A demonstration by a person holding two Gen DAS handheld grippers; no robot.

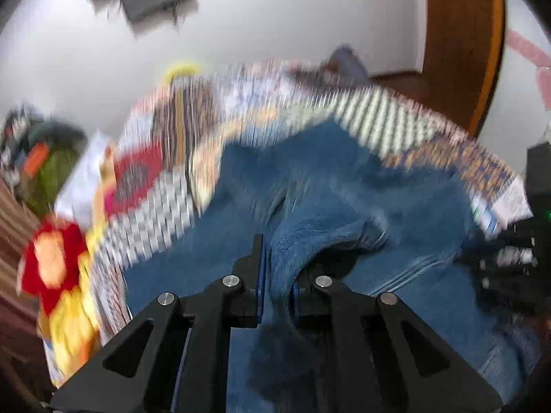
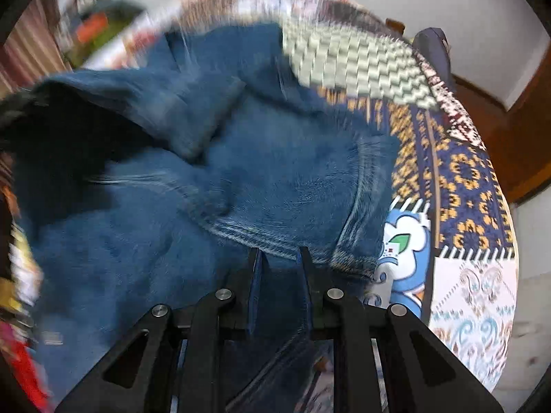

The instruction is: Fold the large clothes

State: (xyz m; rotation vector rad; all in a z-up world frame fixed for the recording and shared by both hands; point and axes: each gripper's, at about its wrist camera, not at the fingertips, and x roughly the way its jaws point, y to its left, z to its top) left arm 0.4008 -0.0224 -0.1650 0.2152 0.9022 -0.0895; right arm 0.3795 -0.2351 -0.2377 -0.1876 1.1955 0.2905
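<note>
A large pair of blue denim jeans [image 1: 330, 186] lies crumpled on a patchwork bedspread [image 1: 375, 117]. My left gripper [image 1: 278, 258] is shut on a bunched fold of the jeans, which wraps over and hides its right finger. In the right wrist view the jeans [image 2: 261, 158] fill the middle, with a stitched seam curving in front of my right gripper [image 2: 279, 253]. The right gripper is shut on a denim edge that runs between its fingers. Both views are motion-blurred.
The patchwork bedspread [image 2: 461, 179] drops off at its right edge to a pale floor. A red and yellow garment [image 1: 58, 268] and other clothes lie at the left. A wooden door [image 1: 461, 34] stands behind. The other gripper's black body [image 1: 516, 261] is at the right.
</note>
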